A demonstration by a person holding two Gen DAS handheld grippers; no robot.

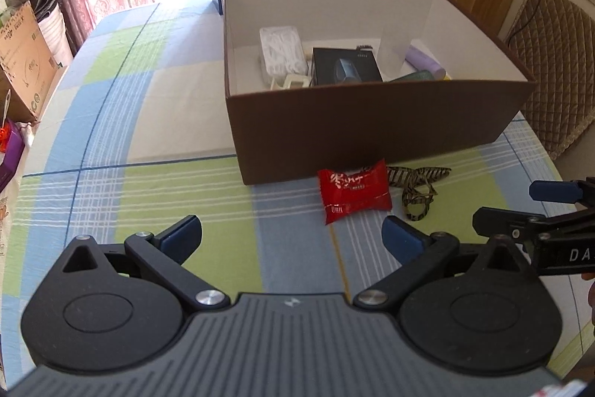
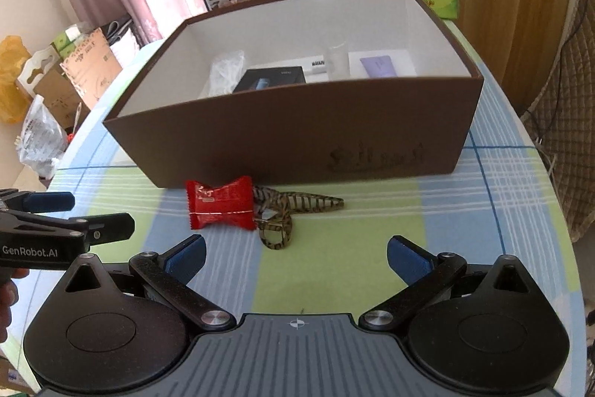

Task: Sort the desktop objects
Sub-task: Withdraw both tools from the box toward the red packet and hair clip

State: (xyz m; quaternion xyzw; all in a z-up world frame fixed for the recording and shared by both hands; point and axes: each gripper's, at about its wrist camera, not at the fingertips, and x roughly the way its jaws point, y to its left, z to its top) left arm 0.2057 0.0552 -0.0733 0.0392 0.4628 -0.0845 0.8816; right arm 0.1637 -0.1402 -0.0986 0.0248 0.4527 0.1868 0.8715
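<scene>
Both grippers wide open, empty: left gripper (image 1: 292, 240), right gripper (image 2: 295, 257). Red packet (image 1: 353, 194) and striped ribbon (image 1: 418, 186) lie on tablecloth (image 1: 148, 188) just near brown box (image 1: 372, 121), probably last strays to drop in; other stuff sits inside.

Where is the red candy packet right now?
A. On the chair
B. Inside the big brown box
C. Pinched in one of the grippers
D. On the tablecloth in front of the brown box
D. The red candy packet lies on the checked tablecloth just in front of the brown box, beside the striped ribbon, and both grippers are open and hold nothing.
</scene>
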